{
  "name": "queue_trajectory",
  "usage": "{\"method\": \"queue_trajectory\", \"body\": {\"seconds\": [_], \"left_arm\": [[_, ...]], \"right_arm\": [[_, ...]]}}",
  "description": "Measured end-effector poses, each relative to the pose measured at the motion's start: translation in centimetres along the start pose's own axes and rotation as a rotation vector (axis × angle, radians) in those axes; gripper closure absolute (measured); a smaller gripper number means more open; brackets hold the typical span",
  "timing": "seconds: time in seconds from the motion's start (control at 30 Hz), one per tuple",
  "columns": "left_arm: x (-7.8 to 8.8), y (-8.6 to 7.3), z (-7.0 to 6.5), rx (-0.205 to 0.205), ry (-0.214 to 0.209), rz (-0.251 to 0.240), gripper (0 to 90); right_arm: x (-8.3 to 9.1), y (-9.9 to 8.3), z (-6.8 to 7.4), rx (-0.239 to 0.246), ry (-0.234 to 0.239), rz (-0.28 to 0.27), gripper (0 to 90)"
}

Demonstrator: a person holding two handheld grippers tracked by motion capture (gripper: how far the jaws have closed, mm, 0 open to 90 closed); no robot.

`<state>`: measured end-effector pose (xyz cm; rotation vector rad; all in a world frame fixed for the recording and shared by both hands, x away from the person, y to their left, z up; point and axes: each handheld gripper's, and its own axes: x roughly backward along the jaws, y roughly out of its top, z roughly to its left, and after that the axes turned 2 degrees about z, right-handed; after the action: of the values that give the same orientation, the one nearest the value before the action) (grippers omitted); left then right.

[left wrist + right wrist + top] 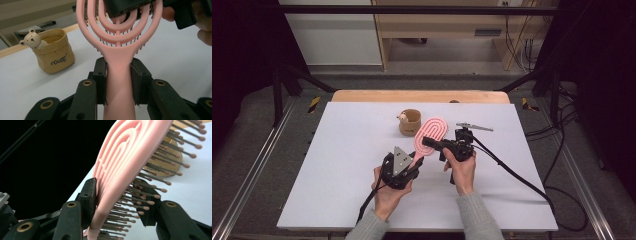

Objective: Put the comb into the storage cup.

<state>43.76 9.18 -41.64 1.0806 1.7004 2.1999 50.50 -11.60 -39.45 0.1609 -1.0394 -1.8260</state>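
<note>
A pink oval hairbrush [432, 130] is held above the white table [337, 165] between both grippers. My left gripper [414, 163] is shut on its handle [118, 82], one black pad on each side. From the right, my right gripper [428, 142] reaches the brush head. In the right gripper view one pad [88, 195] lies against the pink back [120, 152] and the other sits among the bristles [150, 202], so the head is pinched. In the left gripper view the right gripper's black jaw [125, 7] covers the top of the head.
A small tan fabric pot with a bear figure on its rim [410, 122] stands just behind the brush, near the table's middle [53, 52]. A wooden strip [419, 96] borders the far edge. The right gripper's cable [517, 175] trails off to the right.
</note>
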Motion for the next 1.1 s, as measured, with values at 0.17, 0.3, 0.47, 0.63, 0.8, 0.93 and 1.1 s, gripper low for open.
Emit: {"method": "queue_trajectory", "body": {"seconds": [0.17, 0.3, 0.47, 0.63, 0.8, 0.93, 1.1], "left_arm": [[-0.02, -0.04, -0.03, 0.000, 0.004, -0.007, 69.3], [-0.02, -0.09, -0.02, -0.001, 0.009, -0.010, 69.3], [-0.06, -0.21, -0.04, -0.003, 0.010, -0.012, 69.4], [-0.13, -0.29, -0.07, -0.003, 0.011, -0.016, 69.3], [-0.22, -0.33, -0.13, -0.006, 0.010, -0.015, 69.3], [-0.28, -0.33, -0.17, -0.010, 0.010, -0.019, 69.2], [-0.35, -0.30, -0.16, -0.011, 0.005, -0.017, 69.1]], "right_arm": [[0.04, 0.01, 0.07, -0.015, 0.007, -0.004, 57.5], [0.02, -0.04, 0.09, -0.022, 0.019, -0.005, 58.9], [0.00, -0.11, 0.15, -0.027, 0.027, -0.006, 60.4], [0.05, -0.16, 0.21, -0.026, 0.037, -0.004, 61.7], [0.12, -0.18, 0.27, -0.024, 0.043, -0.002, 62.5], [0.20, -0.20, 0.30, -0.016, 0.048, 0.000, 62.9], [0.32, -0.22, 0.41, -0.003, 0.049, -0.006, 63.1]]}}
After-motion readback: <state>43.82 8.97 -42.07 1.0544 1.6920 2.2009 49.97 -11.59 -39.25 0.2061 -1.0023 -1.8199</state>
